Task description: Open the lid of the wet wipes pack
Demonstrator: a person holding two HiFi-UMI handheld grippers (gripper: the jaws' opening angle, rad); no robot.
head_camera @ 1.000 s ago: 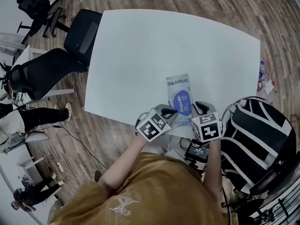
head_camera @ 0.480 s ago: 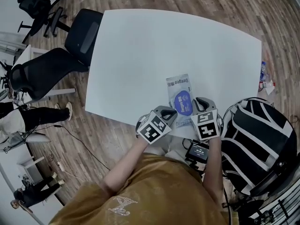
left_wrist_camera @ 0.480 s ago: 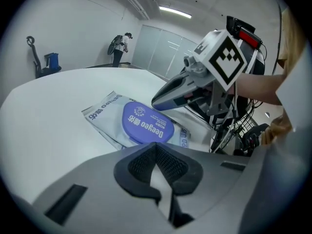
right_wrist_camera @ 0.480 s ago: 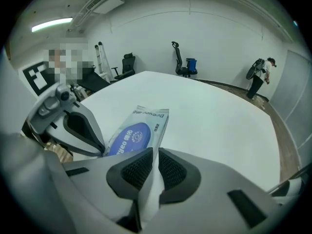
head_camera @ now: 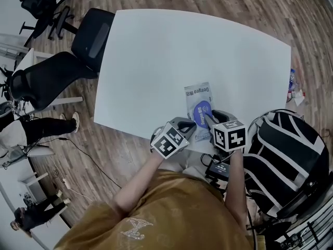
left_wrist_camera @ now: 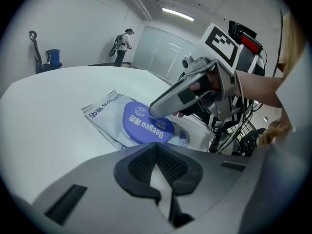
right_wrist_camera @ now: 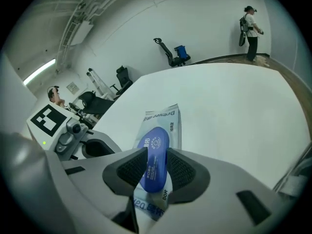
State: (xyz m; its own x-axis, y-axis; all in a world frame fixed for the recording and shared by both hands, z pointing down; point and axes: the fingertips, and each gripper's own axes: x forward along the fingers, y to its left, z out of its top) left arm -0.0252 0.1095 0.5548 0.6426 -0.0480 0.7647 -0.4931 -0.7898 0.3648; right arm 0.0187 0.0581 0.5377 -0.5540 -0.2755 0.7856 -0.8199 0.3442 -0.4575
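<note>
Right gripper (head_camera: 209,120) jaws just opening, lid (left_wrist_camera: 139,126) between; pack (head_camera: 196,91) near end hidden.

The left gripper (left_wrist_camera: 156,149) has its jaws closed together at the tips, just short of the wet wipes pack (left_wrist_camera: 103,112) on the white table (left_wrist_camera: 44,116). The right gripper (left_wrist_camera: 160,109) — its jaws just opening — reaches in from the right, tip at the rim of the round blue lid (left_wrist_camera: 141,126), which lies flat.
</note>
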